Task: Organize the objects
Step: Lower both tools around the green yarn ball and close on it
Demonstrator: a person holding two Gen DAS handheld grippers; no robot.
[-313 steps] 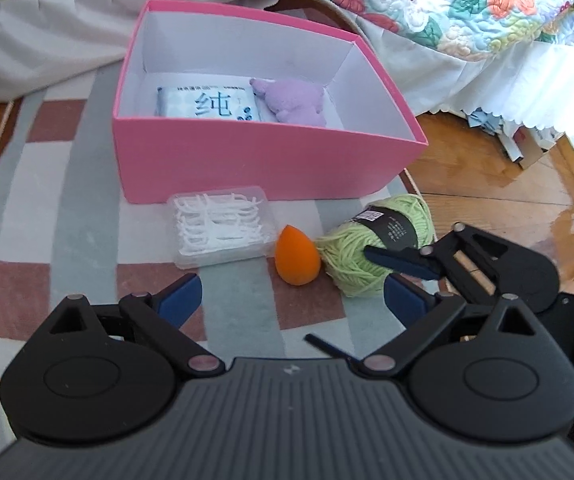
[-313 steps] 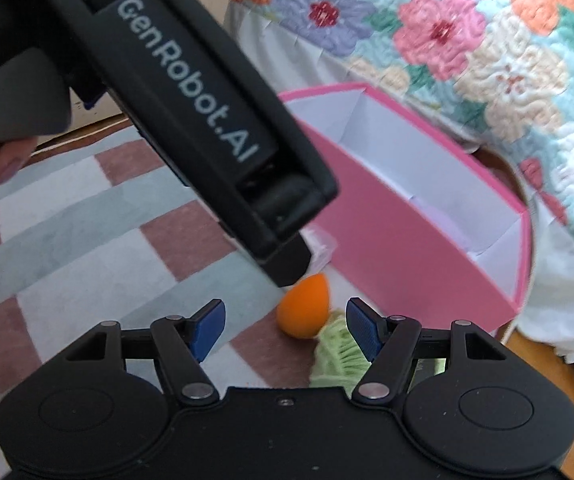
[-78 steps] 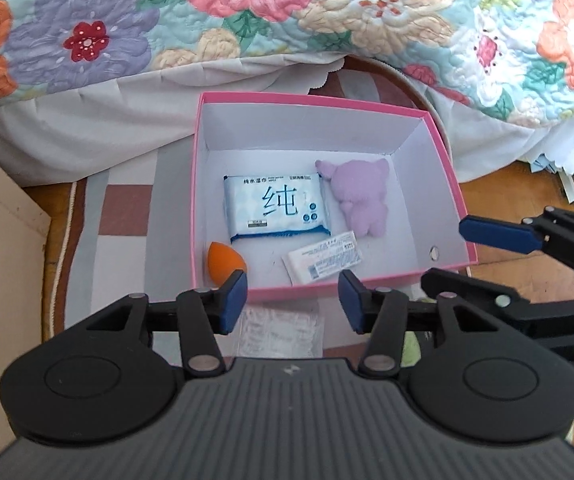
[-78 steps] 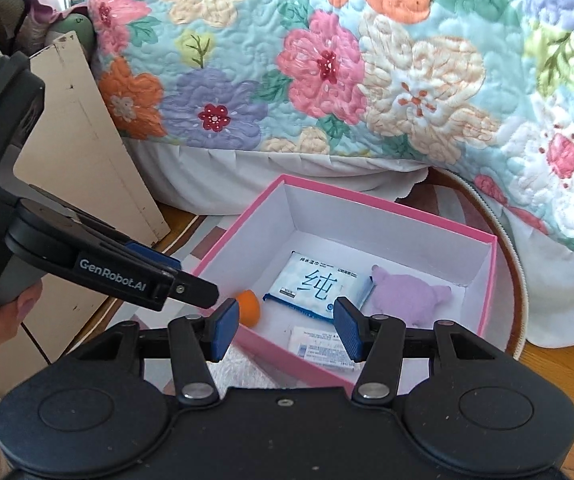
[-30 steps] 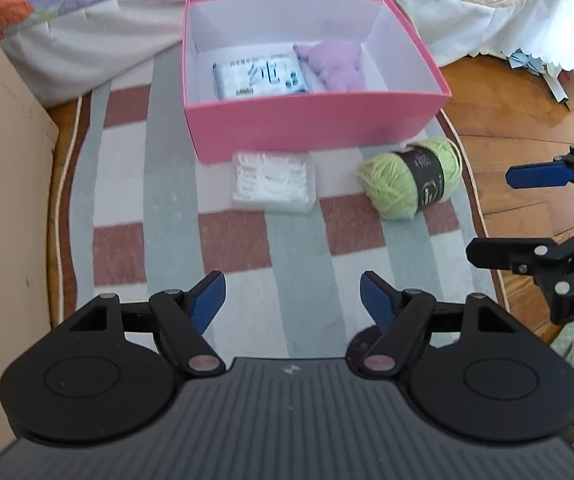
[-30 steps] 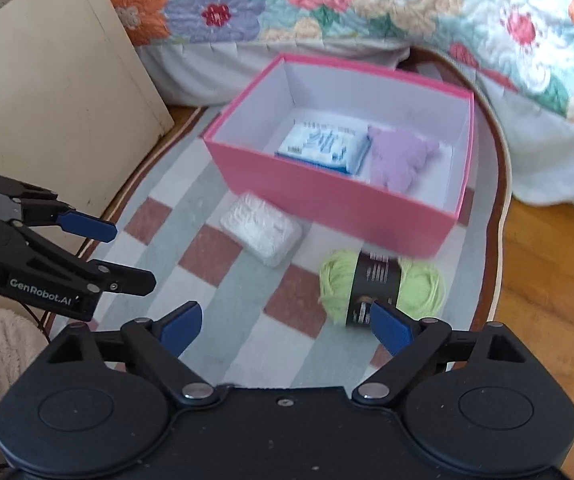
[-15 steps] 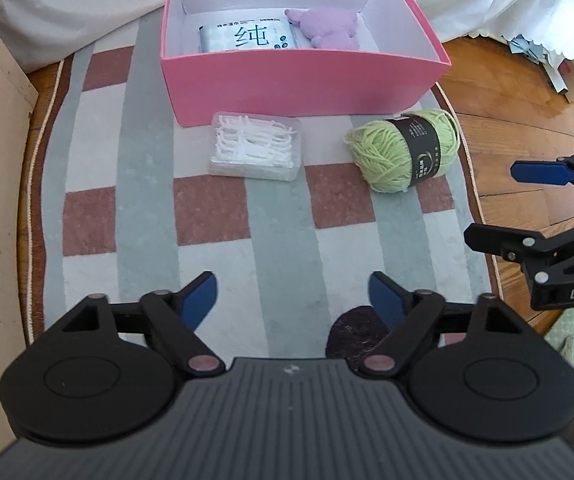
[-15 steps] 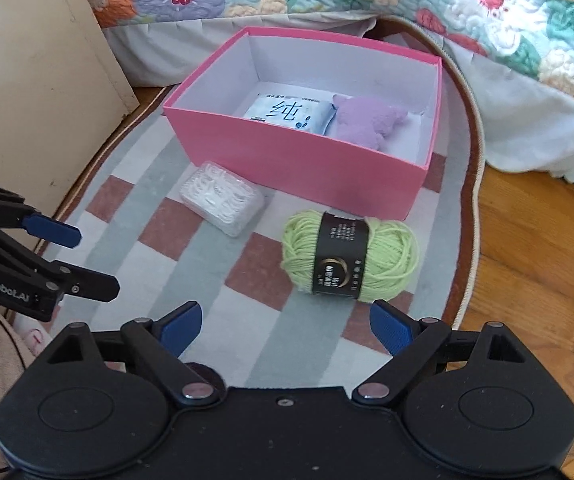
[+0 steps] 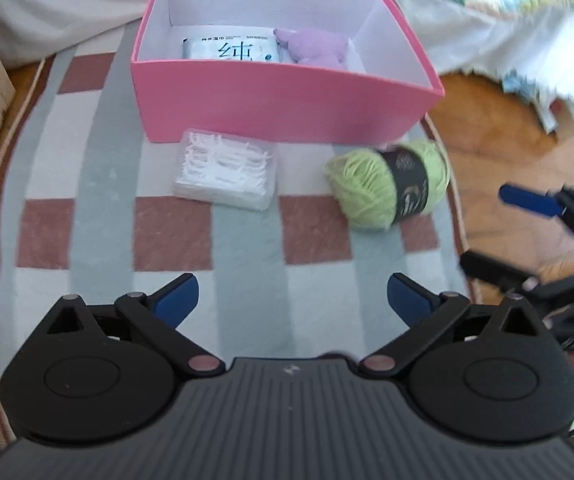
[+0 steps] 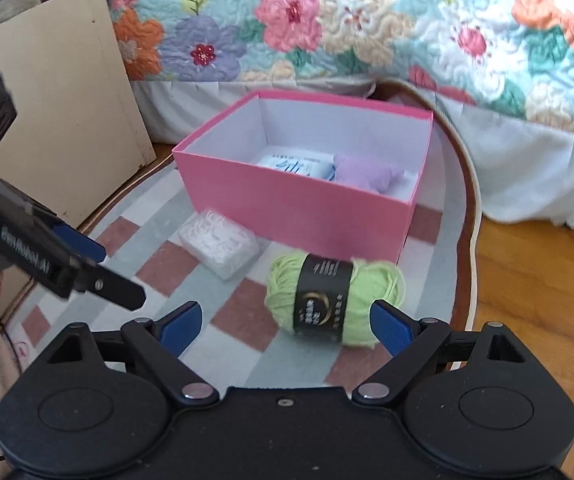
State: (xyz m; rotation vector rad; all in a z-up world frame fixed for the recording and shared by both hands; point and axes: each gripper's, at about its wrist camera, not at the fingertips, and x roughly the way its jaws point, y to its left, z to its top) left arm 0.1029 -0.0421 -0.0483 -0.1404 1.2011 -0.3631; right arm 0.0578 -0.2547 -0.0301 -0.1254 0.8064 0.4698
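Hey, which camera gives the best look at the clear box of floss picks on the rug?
The left wrist view. There the box of floss picks lies nearly face-on, so the individual white picks show through the lid. In the right wrist view the same box is seen at an angle and blurred, reading only as a whitish block beside the pink box.

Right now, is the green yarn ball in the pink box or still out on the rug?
Out. The green yarn ball lies on its side on the checked rug, just in front of the pink box.

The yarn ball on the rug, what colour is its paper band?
Black, on the light green yarn ball; right wrist view shows it best.
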